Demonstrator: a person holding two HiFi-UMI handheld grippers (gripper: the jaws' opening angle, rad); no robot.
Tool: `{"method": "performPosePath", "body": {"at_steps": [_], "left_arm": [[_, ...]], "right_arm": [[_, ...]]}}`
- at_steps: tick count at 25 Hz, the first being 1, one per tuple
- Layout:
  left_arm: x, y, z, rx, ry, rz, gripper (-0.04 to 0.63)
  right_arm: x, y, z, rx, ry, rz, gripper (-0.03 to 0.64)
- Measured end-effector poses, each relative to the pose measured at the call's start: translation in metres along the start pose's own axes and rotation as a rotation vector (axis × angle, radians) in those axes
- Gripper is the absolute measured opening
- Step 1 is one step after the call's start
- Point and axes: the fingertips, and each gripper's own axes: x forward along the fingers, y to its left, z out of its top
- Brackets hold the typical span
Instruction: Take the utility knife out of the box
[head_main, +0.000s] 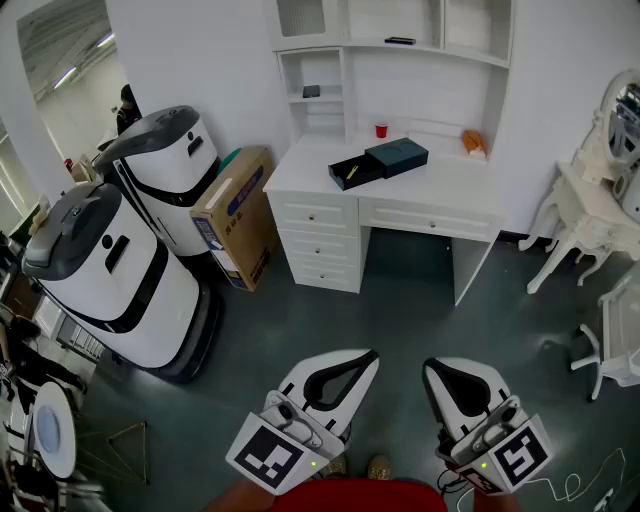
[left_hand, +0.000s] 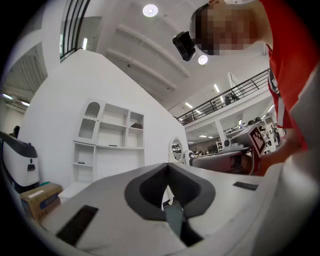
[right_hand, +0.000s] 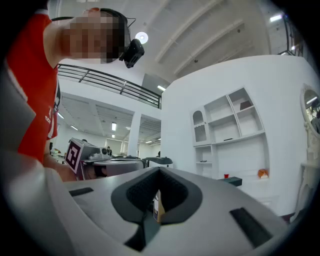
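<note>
An open black box (head_main: 355, 172) lies on the white desk (head_main: 440, 190) far ahead, with its dark lid (head_main: 397, 156) resting beside it on the right. A thin yellow utility knife (head_main: 351, 173) shows inside the box. My left gripper (head_main: 370, 356) and right gripper (head_main: 429, 366) are held low and close to my body, well short of the desk. Both point toward it, jaws together with nothing between them. The left gripper view shows the shut jaws (left_hand: 167, 165) level, and the right gripper view shows its own (right_hand: 159, 170), with the lid (right_hand: 232, 180) small in the distance.
Two large white-and-grey machines (head_main: 120, 270) stand at the left. A cardboard box (head_main: 238, 215) leans against the desk's left side. A red cup (head_main: 381, 130) and an orange item (head_main: 473, 142) sit on the desk. White furniture (head_main: 590, 220) and a chair base stand at the right.
</note>
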Motion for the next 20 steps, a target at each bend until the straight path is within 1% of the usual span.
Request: {"method": "performPosePath", "body": {"at_steps": [9,12,15,20], "left_arm": [[-0.002,0.0,0.002,0.0,-0.002,0.006,0.008],[-0.003,0.0,0.001,-0.005,0.001,0.01,0.008],[-0.001,0.0,-0.001,-0.014,0.004,0.018,0.008],[0.007,0.001,0.0,-0.02,-0.004,0.035,0.008]], "right_arm": [[0.0,0.001,0.003,0.002,-0.006,-0.003,-0.006],[-0.001,0.001,0.004,0.025,-0.013,-0.001,-0.005],[-0.003,-0.004,0.003,0.047,-0.017,-0.009,-0.003],[-0.008,-0.015,0.004,0.034,-0.018,-0.011,-0.003]]}}
